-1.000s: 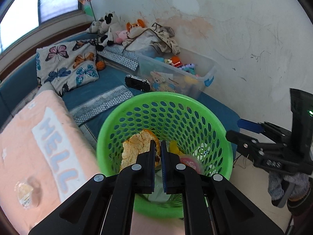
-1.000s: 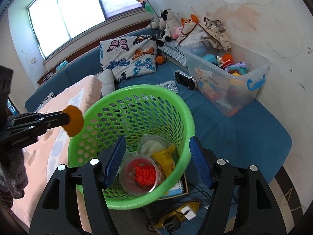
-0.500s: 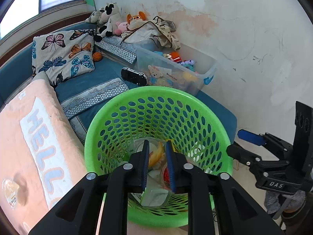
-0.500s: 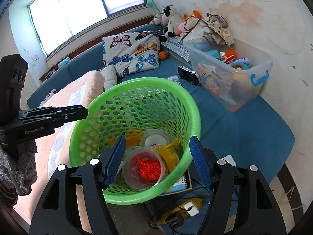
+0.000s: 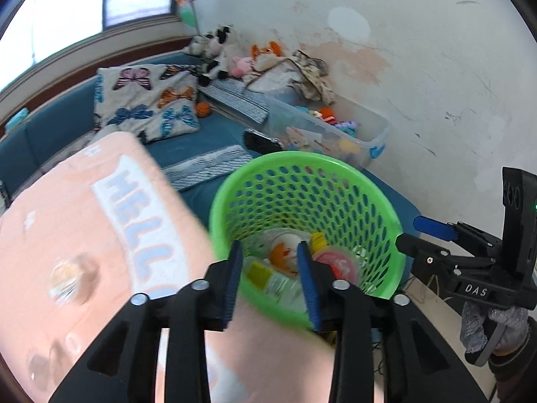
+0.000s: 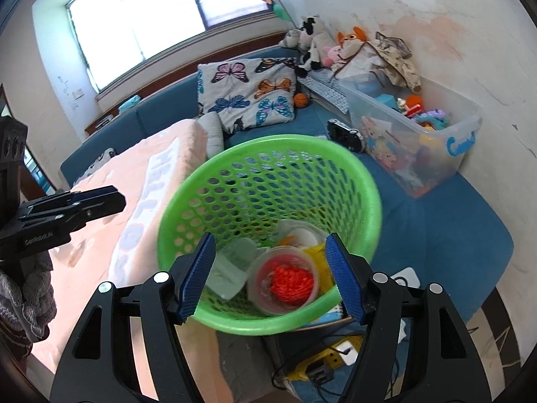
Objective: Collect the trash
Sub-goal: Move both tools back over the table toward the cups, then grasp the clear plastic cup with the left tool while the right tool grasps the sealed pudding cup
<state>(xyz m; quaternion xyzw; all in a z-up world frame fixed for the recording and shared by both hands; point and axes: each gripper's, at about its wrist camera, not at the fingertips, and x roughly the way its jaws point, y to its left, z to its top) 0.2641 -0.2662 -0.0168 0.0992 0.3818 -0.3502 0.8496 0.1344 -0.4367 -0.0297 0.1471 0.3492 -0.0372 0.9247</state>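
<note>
A green mesh waste basket [image 5: 308, 181] [image 6: 268, 154] stands beside the bed and holds trash: an orange bun piece [image 5: 280, 253], a clear cup of red bits [image 6: 285, 280], yellow wrappers and a white cup. My left gripper [image 5: 270, 283] is open and empty above the basket's near rim. My right gripper [image 6: 268, 275] is open and empty over the basket; it shows in the left wrist view [image 5: 433, 235] to the basket's right. A wrapped snack [image 5: 65, 277] lies on the pink blanket [image 5: 84, 235].
A clear toy bin [image 6: 419, 134] stands by the stained wall. A butterfly pillow [image 6: 248, 94] and plush toys [image 6: 315, 47] lie on the blue couch [image 6: 436, 228]. A yellow power strip with cables [image 6: 322, 362] lies under the basket.
My left gripper opened and let the orange bun fall into the basket, then swung left towards the pink blanket. My right gripper stayed open over the basket.
</note>
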